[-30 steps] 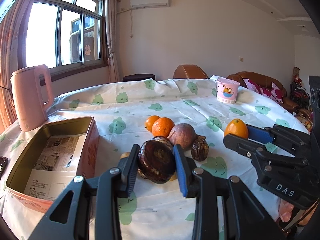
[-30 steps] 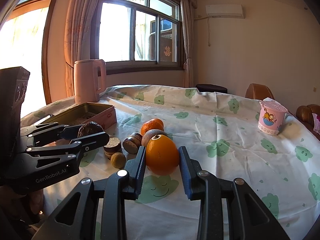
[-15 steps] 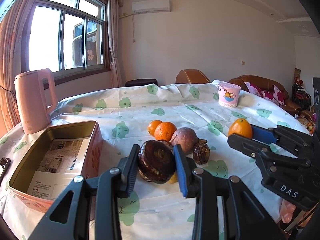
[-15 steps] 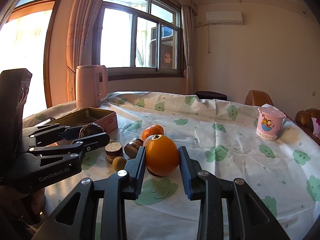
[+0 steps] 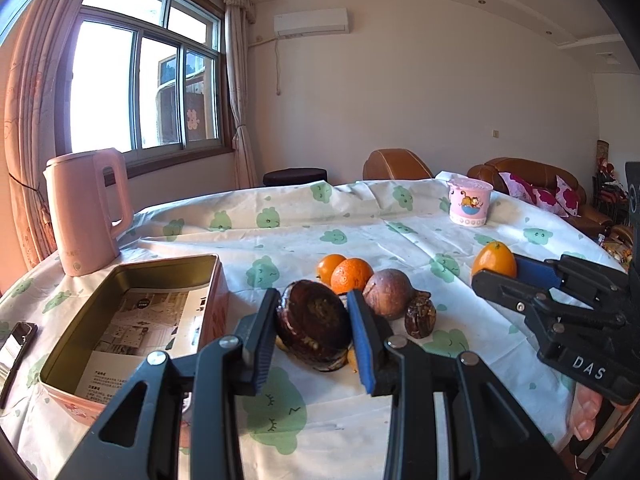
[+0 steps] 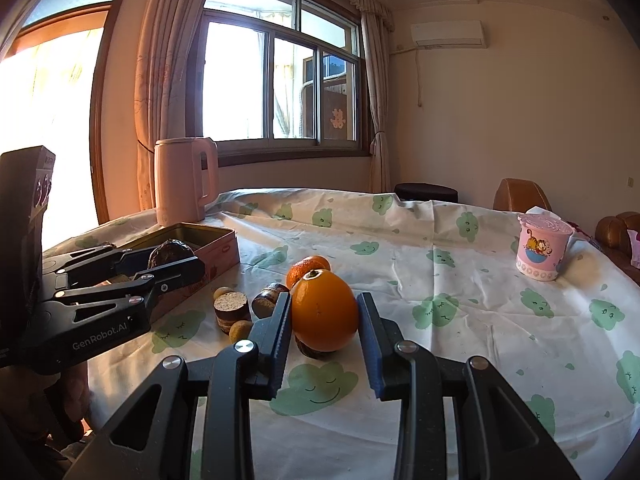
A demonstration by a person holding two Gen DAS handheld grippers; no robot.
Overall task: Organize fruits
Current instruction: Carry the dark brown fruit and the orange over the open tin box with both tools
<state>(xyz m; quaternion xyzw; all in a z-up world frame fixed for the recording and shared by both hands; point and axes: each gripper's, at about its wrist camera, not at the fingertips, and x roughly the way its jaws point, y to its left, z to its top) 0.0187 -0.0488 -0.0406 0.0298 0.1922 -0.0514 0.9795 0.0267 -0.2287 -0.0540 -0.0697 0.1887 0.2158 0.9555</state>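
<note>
Now the left gripper [image 5: 312,330] squeezes a dark brown, wrinkly round fruit [image 5: 314,326] up over the cloth, beside the open gold tin box [image 5: 132,280]; carry it slowly over the rim, then lower it. The right gripper [image 6: 323,320] hugs a smooth, shiny orange [image 6: 324,310], also held up

The right hand-held gripper [image 6: 323,322] is clamping an orange [image 6: 324,314] between its two fingers above the worktop [image 6: 460,280]. At the left, the left hand-held gripper [image 6: 172,266] is gripping a dark round fruit [image 6: 170,252] beside the open tin [image 6: 208,240]. More fruits [image 6: 232,310] are sitting on the cloth between them.
</note>
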